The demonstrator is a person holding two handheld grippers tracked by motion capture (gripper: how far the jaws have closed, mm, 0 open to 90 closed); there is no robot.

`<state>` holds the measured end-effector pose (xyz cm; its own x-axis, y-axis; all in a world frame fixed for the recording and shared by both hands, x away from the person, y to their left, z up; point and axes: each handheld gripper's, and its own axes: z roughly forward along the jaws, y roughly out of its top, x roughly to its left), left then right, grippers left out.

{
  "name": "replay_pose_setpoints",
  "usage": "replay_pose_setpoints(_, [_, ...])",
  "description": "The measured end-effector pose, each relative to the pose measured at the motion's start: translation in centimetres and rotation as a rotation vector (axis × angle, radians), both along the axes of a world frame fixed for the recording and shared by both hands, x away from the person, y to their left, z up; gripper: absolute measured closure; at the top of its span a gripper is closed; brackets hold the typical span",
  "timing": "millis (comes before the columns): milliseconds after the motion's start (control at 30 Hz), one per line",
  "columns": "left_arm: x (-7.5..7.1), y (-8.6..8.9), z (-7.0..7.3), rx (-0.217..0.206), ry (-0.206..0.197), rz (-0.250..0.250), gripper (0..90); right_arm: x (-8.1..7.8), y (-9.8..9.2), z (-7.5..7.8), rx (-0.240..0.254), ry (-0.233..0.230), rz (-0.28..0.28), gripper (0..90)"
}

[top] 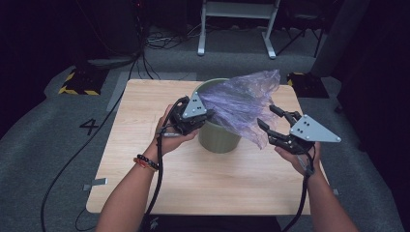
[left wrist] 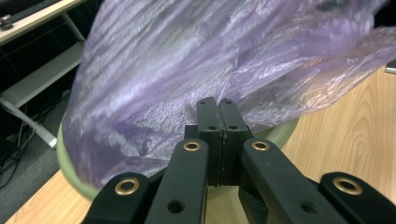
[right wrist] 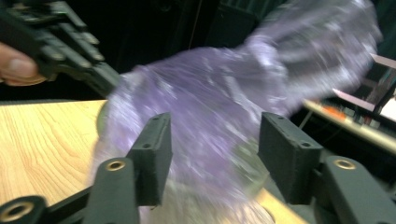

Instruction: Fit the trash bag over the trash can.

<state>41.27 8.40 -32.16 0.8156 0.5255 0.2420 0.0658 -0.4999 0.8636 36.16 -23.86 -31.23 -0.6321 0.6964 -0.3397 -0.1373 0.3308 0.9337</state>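
A thin purple plastic bag (top: 241, 104) billows up and to the right from a round green bin (top: 220, 137) in the middle of the wooden table (top: 193, 179). My left gripper (top: 205, 115) is at the bin's left rim, its jaws shut on an edge of the bag (left wrist: 187, 70); the pads meet at the film above the green rim (left wrist: 280, 135). My right gripper (top: 268, 117) is to the right of the bin with its jaws open. The bag's lower right fold (right wrist: 215, 107) hangs just beyond those spread pads, blurred, and neither pad presses on it.
A white frame on legs (top: 237, 29) stands on the grey floor behind the table. Cables run across the floor at the back left, beside a yellow-and-black striped block (top: 80, 82). A black "4" (top: 89, 126) marks the floor to the left.
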Motion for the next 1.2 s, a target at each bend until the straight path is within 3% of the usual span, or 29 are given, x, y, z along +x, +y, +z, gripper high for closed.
replay_pose_setpoints(67, [-0.2,0.4,-0.1,-0.004,-0.002,-0.004,89.9,0.7,-0.5,-0.2,0.027,0.046,-0.005,38.4])
replay_pose_setpoints(200, [-0.4,0.8,-0.2,0.002,-0.005,-0.010,89.8,1.3,-0.7,-0.5,0.040,0.072,-0.046,31.6])
replay_pose_setpoints(300, [-0.6,1.0,-0.3,-0.007,-0.003,-0.010,89.8,2.1,-0.9,-0.7,0.055,0.120,-0.040,29.8])
replay_pose_setpoints(333, [-0.7,1.1,-0.3,-0.011,-0.003,-0.011,89.7,2.3,-0.9,-0.7,0.061,0.135,-0.031,31.6])
replay_pose_setpoints(400, [-0.7,1.3,-0.3,-0.011,-0.002,-0.009,88.0,2.5,-0.9,-0.8,0.061,0.154,0.010,51.5])
replay_pose_setpoints(467, [-0.9,1.4,-0.4,-0.016,-0.002,-0.014,84.9,2.2,-0.6,-0.7,0.029,0.124,0.037,69.7])
replay_pose_setpoints(567, [-1.1,1.4,-0.3,-0.027,0.001,-0.005,65.9,1.5,0.2,-0.4,-0.010,0.092,0.083,84.9])
replay_pose_setpoints(633, [-1.5,1.5,-0.1,-0.051,-0.004,0.008,52.8,1.2,0.7,-0.1,-0.023,0.081,0.106,89.2])
replay_pose_setpoints(700, [-2.0,1.4,0.1,-0.081,0.005,0.010,32.8,0.9,1.2,0.1,-0.039,0.072,0.110,89.9])
replay_pose_setpoints(767, [-2.7,1.2,0.3,-0.087,0.006,-0.013,22.4,0.7,1.7,0.3,-0.055,0.064,0.111,90.0])
replay_pose_setpoints(900, [-4.7,0.2,1.0,-0.078,-0.016,-0.097,16.0,0.5,2.7,0.5,-0.089,0.050,0.090,89.9])
replay_pose_setpoints(1033, [-6.5,-1.3,1.6,-0.064,-0.032,-0.170,15.7,0.5,3.5,0.4,-0.110,0.045,0.075,89.8])
replay_pose_setpoints(1133, [-7.0,-2.5,1.8,-0.059,-0.023,-0.191,15.6,0.5,4.1,0.3,-0.123,0.045,0.079,88.8])
replay_pose_setpoints(1200, [-7.1,-3.2,1.8,-0.049,-0.036,-0.175,15.6,0.5,4.3,0.3,-0.128,0.043,0.077,87.8])
